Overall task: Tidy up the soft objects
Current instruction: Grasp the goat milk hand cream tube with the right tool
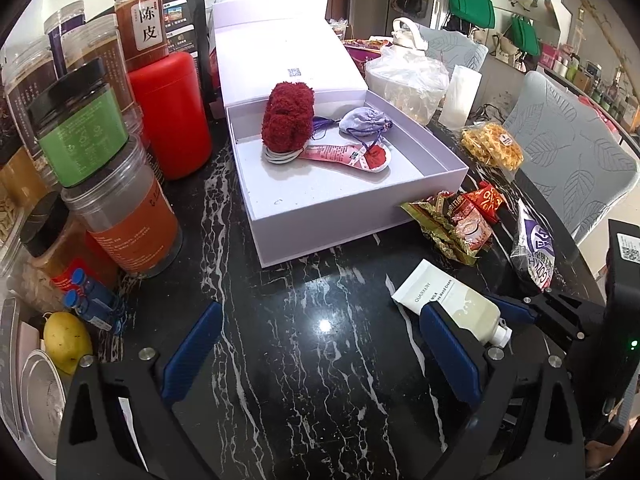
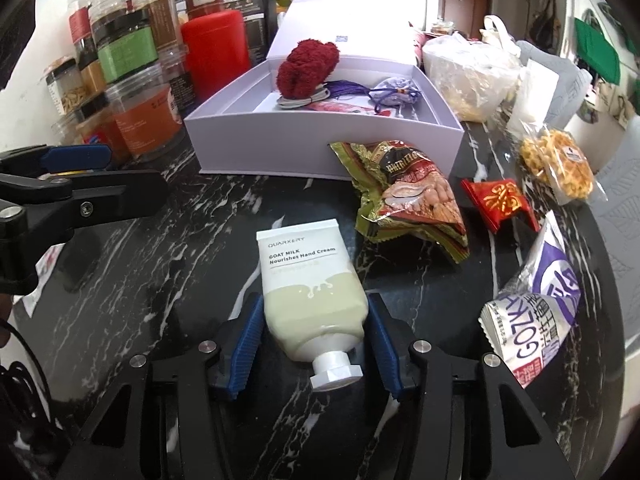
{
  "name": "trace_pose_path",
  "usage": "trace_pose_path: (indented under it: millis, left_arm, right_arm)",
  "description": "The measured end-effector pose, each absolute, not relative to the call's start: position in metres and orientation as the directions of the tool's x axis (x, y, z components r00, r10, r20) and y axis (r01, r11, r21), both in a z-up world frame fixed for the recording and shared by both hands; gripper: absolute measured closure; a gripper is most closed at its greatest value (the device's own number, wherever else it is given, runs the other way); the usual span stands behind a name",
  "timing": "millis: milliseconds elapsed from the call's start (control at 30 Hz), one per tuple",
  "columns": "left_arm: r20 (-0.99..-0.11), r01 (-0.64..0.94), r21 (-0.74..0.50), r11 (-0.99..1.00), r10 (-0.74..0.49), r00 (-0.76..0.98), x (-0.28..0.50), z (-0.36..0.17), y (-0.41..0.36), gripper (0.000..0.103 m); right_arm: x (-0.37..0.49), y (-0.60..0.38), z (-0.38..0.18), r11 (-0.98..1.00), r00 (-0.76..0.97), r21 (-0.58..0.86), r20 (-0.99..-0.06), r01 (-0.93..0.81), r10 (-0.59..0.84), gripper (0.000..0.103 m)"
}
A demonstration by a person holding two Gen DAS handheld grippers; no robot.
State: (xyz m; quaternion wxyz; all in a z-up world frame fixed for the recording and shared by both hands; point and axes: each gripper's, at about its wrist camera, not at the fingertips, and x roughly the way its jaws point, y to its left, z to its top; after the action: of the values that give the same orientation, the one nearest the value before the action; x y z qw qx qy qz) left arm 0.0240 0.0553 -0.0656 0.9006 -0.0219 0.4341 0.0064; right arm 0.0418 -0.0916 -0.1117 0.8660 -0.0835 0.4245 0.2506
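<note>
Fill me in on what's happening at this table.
A person is sorting soft items into the open lilac box with a hand-held tool in each hand. The right tool straddles the hand cream tube lying on the black marble table, pads at its sides. The left tool is open and holds nothing. A red fuzzy bundle and a lilac pouch are already boxed; snack packets remain outside.

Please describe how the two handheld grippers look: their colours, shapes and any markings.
Both the left gripper and right gripper have black angular frames with triangular cut-outs, silver round bolts and blue ribbed fingers. The right gripper's body carries a white QR label and a green light.
</note>
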Motion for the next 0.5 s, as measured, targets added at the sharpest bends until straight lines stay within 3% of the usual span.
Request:
trace_pose_path:
  millis: [500]
  left_arm:
    - [-0.739,0.009,-0.069,0.998,-0.057,0.671,0.026,-0.047,0.033,0.002]
  right_arm:
    - [0.013,-0.144,-0.054,0.911,0.631,0.110,-0.687,-0.398,0.359,0.052]
